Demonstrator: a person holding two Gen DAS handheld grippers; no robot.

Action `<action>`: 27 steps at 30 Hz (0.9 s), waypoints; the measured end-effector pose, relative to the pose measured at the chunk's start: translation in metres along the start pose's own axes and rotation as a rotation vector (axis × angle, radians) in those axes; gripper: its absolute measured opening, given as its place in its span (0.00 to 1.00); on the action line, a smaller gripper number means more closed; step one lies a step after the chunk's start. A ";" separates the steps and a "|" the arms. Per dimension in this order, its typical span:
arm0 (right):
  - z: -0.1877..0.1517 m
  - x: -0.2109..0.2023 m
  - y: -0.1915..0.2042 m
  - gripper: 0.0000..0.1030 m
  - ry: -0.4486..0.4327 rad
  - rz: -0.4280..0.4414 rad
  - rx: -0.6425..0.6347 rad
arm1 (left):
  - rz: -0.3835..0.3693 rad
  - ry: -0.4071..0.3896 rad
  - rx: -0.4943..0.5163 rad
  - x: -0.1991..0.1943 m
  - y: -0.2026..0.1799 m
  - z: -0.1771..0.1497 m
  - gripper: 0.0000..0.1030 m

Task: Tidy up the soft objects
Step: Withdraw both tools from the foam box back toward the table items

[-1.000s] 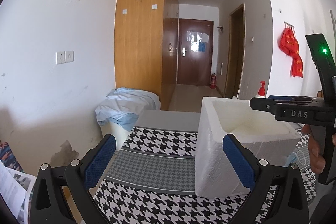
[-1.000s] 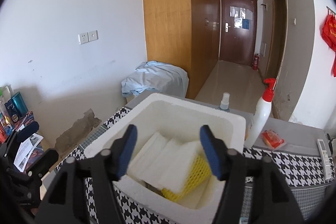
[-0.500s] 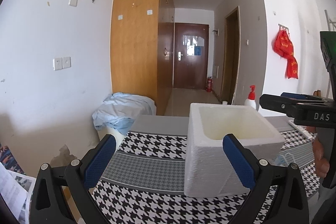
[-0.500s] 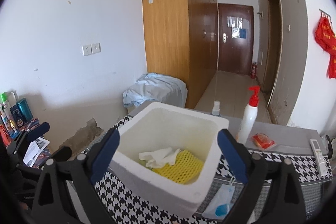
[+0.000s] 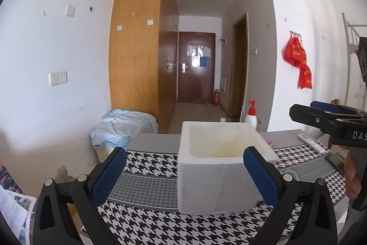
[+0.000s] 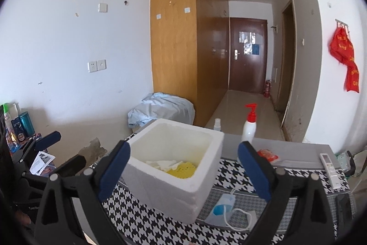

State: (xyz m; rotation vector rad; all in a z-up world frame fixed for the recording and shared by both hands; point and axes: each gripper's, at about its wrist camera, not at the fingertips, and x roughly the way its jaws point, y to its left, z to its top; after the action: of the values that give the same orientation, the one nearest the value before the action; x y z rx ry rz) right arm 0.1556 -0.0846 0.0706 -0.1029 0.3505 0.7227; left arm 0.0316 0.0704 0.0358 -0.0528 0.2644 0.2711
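A white foam box (image 6: 183, 164) stands on the houndstooth tablecloth (image 6: 142, 217). Inside it lie white foam sheets (image 6: 164, 163) and a yellow foam net (image 6: 183, 169). In the left wrist view the box (image 5: 220, 167) shows its side and pale inner wall; its contents are hidden. My right gripper (image 6: 185, 170) is open and empty, held back from the box and above it. My left gripper (image 5: 185, 176) is open and empty, in front of the box. A blue face mask (image 6: 226, 203) with white loops lies on the cloth right of the box.
A white pump bottle with a red top (image 6: 250, 123), a small spray bottle (image 6: 217, 124), a red packet (image 6: 267, 155) and a remote (image 6: 330, 167) lie behind and right of the box. A bin covered with blue cloth (image 6: 160, 108) stands by the wardrobe.
My right gripper opened over the box, left the white foam sheets and yellow net inside, then drew back and up. My left gripper rose and pulled back a little.
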 end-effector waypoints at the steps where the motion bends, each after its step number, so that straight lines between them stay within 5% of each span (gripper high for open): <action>1: -0.001 -0.004 -0.001 0.94 -0.004 -0.002 0.003 | -0.005 -0.002 0.003 -0.001 -0.002 0.000 0.99; 27: -0.029 -0.070 -0.026 0.94 -0.093 -0.118 0.016 | -0.138 -0.066 0.067 -0.038 -0.049 0.001 0.99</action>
State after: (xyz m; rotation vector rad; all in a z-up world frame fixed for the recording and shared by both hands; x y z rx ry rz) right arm 0.1160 -0.1538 0.0669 -0.0742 0.2590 0.6060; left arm 0.0094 0.0135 0.0474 0.0043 0.2032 0.1266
